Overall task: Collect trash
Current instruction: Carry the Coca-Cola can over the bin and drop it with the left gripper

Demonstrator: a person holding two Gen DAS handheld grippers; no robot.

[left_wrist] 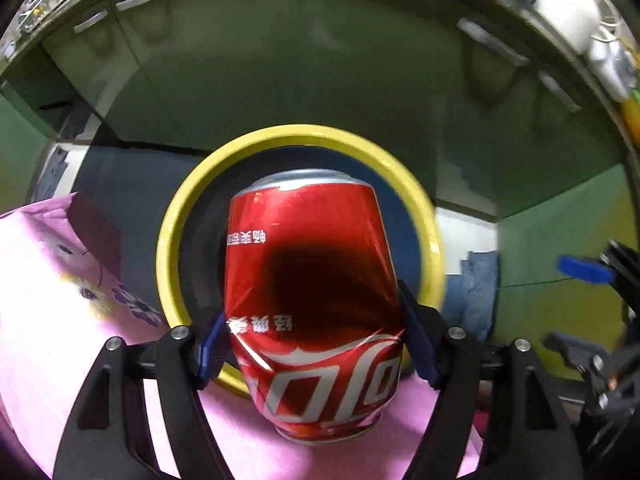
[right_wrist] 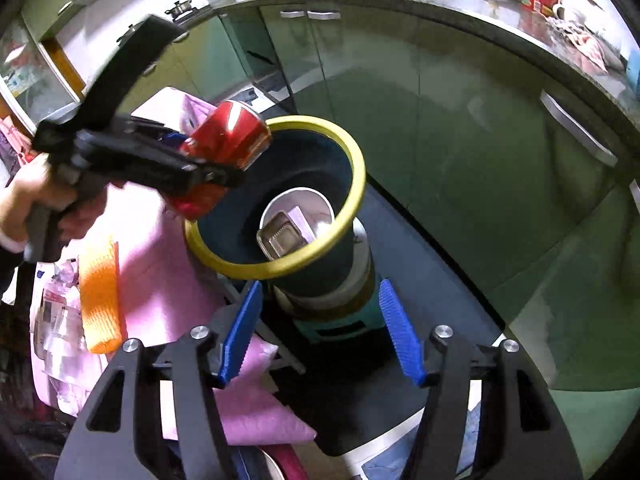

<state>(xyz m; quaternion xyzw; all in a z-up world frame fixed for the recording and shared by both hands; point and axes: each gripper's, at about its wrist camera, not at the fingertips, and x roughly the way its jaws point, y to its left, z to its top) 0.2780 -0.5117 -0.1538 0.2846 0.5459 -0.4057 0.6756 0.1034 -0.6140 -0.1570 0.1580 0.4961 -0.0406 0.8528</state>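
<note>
The left gripper point(left_wrist: 314, 332) is clamped on a dented red cola can point(left_wrist: 312, 304), held over the near rim of the yellow-rimmed bin point(right_wrist: 354, 200), where a metal tin point(right_wrist: 280, 236) lies. The right gripper point(right_wrist: 320, 334) hangs wide open and holds nothing, beside the pink cloth point(right_wrist: 160, 264) and orange mesh point(right_wrist: 100, 292).
</note>
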